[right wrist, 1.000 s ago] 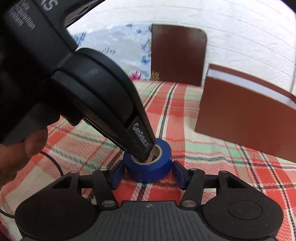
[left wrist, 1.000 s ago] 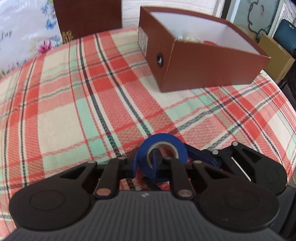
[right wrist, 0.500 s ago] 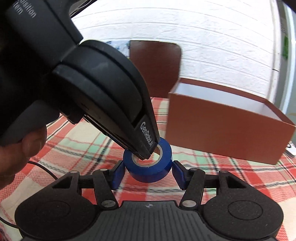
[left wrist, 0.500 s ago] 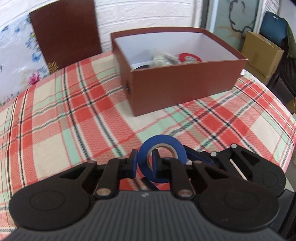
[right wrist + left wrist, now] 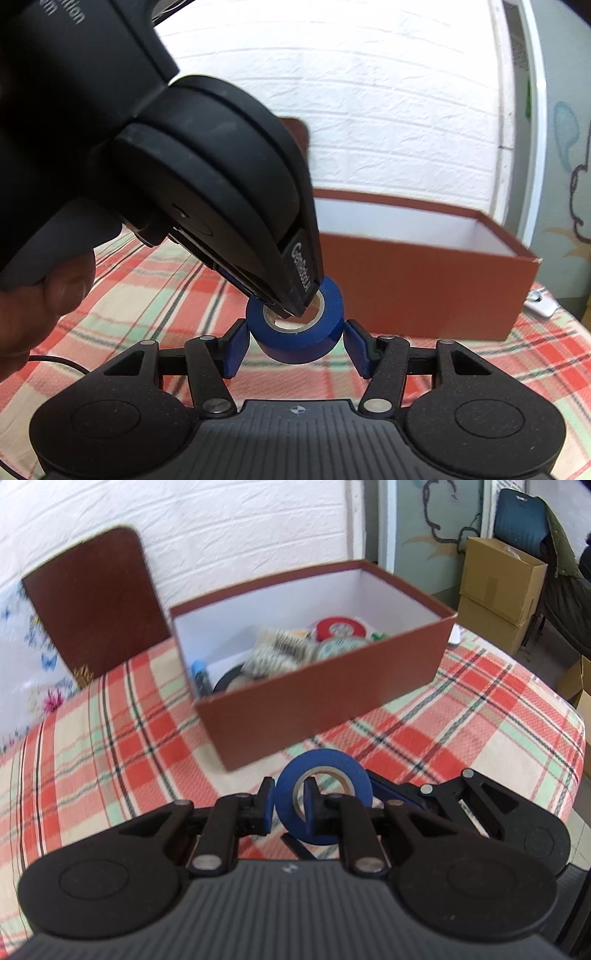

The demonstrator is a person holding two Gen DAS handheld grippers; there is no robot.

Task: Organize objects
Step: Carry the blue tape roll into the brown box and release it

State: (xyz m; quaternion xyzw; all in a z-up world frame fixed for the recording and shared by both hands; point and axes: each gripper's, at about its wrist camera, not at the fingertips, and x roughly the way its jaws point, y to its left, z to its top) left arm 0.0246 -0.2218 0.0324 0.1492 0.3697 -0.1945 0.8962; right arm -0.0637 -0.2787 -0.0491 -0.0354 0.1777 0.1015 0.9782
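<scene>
Pinched through its wall by the left gripper (image 5: pixel 288 805), the blue tape roll (image 5: pixel 322 798) has risen off the worktop (image 5: pixel 110 746) toward the brown box (image 5: pixel 332 698), right gripper (image 5: pixel 297 345) spread beside it

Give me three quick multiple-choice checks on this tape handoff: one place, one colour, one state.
1. Where is the blue tape roll?
A. inside the brown box
B. lifted off the cloth in the left tool
C. on the floor

2. What colour is the roll of tape in the brown box?
A. red
B. yellow
C. black

3. How is the right tool?
A. shut on the roll
B. open around the roll
C. inside the box

Answers: B, the left tool pinches its wall; A, the red roll shows inside; B, the pads stand apart.
</scene>
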